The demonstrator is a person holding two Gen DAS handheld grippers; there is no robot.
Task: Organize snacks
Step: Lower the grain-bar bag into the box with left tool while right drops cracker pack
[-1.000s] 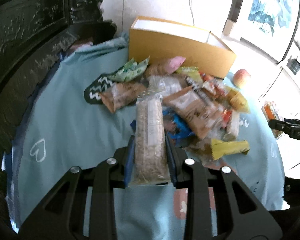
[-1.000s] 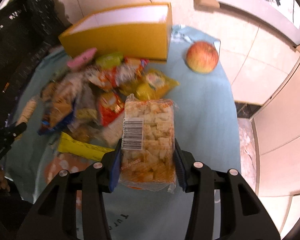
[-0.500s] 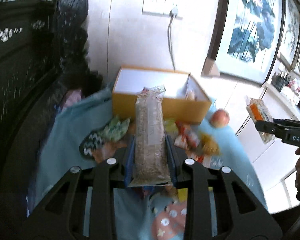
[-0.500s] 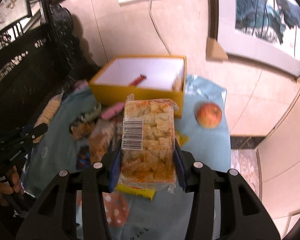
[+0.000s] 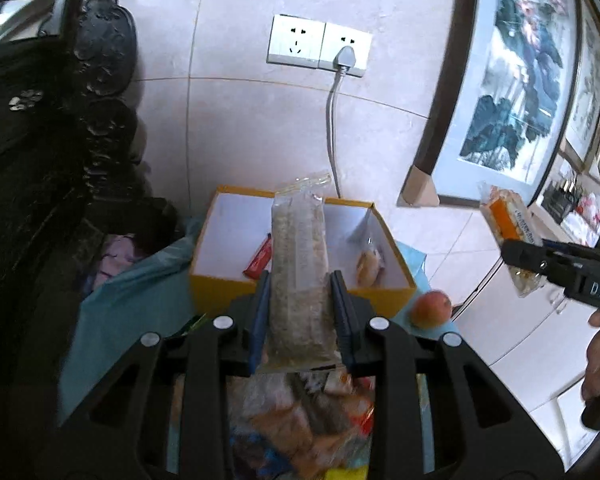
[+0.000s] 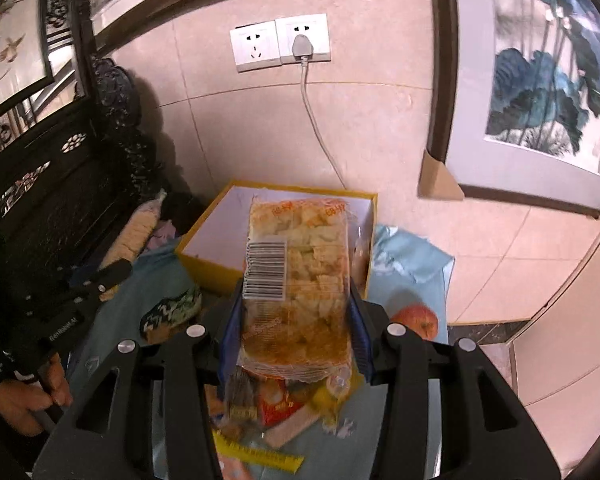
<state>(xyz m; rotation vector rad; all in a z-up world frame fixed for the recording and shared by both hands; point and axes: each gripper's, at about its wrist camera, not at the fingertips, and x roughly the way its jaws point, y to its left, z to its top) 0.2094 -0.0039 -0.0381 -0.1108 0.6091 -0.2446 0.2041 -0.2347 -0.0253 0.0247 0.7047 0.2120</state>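
My left gripper (image 5: 299, 304) is shut on a long clear packet of grain bar (image 5: 298, 272), held high above the table in front of the open yellow box (image 5: 300, 294). The box holds a red bar (image 5: 259, 258) and a small bun packet (image 5: 368, 264). My right gripper (image 6: 293, 312) is shut on a clear packet of crouton-like pieces (image 6: 298, 276) with a barcode, also raised before the yellow box (image 6: 204, 264). The right gripper with its packet (image 5: 508, 228) shows at the right of the left wrist view. The snack pile (image 5: 300, 420) lies below both grippers.
An apple (image 5: 430, 308) lies on the blue cloth (image 5: 132, 304) right of the box; it also shows in the right wrist view (image 6: 416, 320). Dark carved furniture (image 5: 40, 200) stands at the left. A wall with sockets (image 5: 318, 48) and framed pictures is behind.
Both grippers have risen well above the snack pile with their packets and tilted up, so the box's inside and the wall now show.
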